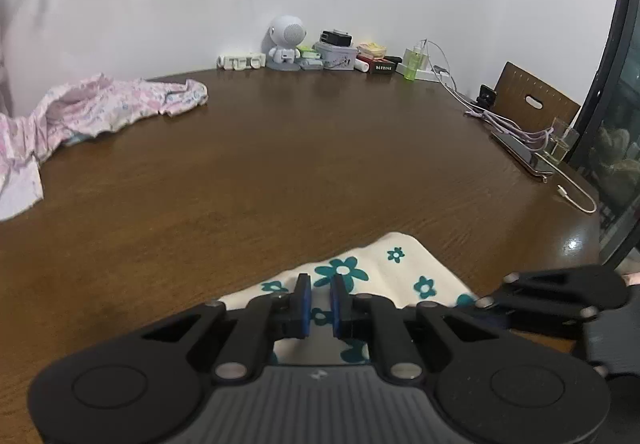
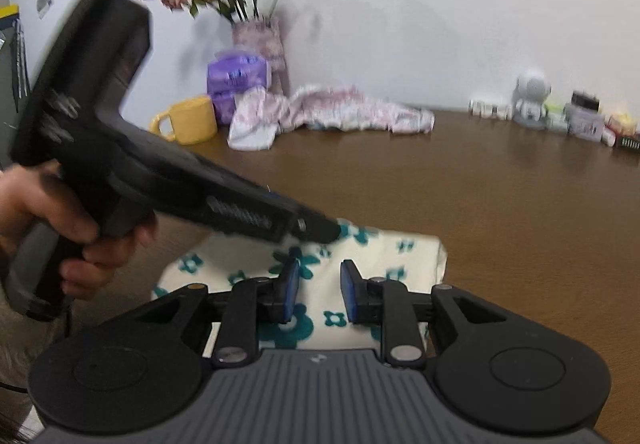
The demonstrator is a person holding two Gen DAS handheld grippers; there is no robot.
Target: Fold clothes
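A cream cloth with teal flowers (image 1: 384,268) (image 2: 384,256) lies folded near the front edge of the brown table (image 1: 280,164) (image 2: 520,204). My left gripper (image 1: 320,286) hovers over it, with only a narrow slit between its blue pads and nothing pinched. In the right wrist view a hand (image 2: 60,212) holds this left gripper (image 2: 332,232), and its tip is at the cloth's far edge. My right gripper (image 2: 320,284) stands over the cloth's near part, its pads apart and nothing between them. A crumpled pink floral garment (image 1: 100,108) (image 2: 332,112) lies at the far left.
Along the back wall stand a yellow mug (image 2: 188,120), a purple pack (image 2: 236,78), a vase of flowers (image 2: 260,40), a white robot figure (image 1: 285,42) and small boxes (image 1: 336,54). Cables (image 1: 516,124) and a phone (image 1: 520,152) lie at the right edge by a chair back (image 1: 532,100).
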